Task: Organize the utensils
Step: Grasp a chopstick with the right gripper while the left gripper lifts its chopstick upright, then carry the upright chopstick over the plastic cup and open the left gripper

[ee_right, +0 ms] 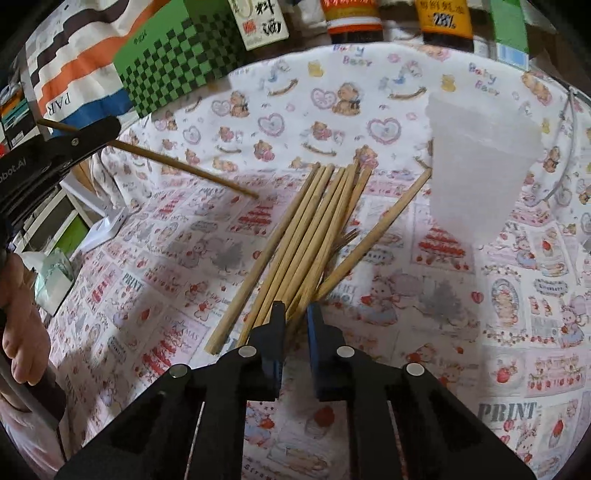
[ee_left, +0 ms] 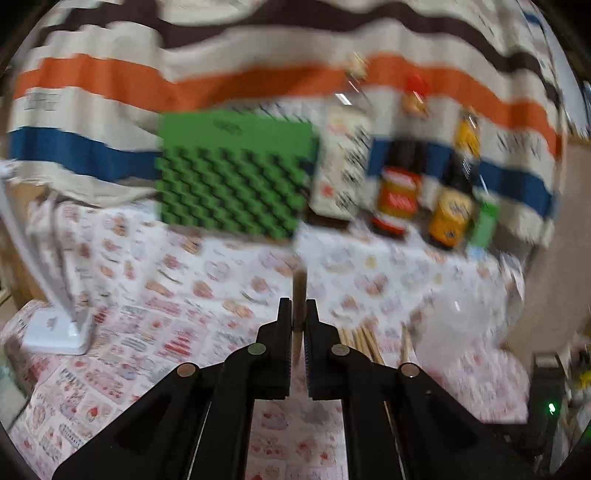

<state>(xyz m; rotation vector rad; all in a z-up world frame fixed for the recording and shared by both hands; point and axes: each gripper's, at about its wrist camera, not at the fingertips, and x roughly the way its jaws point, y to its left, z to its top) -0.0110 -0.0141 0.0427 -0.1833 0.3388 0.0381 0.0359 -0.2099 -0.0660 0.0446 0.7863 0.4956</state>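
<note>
Our left gripper (ee_left: 298,314) is clamped on 1 wooden chopstick (ee_left: 298,291), fingers pressed tight against it from both sides. From the right wrist view that chopstick (ee_right: 184,168) slants down from the gripper at upper left, its tip low over the printed tablecloth (ee_right: 480,350), left of the pile; we can't tell if the tip touches.

Our right gripper (ee_right: 296,314) has its fingers apart with a narrow gap, nothing between them. It sits right at the near ends of the chopstick pile (ee_right: 306,236); contact with the sticks isn't clear.

The pile lies loose on the cloth at mid-table, fanned out, with 1 stray stick (ee_right: 376,236) angled off to the right, its far end near the base of the translucent plastic cup (ee_right: 476,162). The cup stands upright just right of the pile.

At the back of the table: green checkered box (ee_right: 177,59), white carton (ee_right: 258,22), 2 sauce bottles (ee_right: 354,18), small green box (ee_right: 509,26). Striped cloth (ee_left: 258,74) hangs behind. The left wrist view is motion-blurred.
</note>
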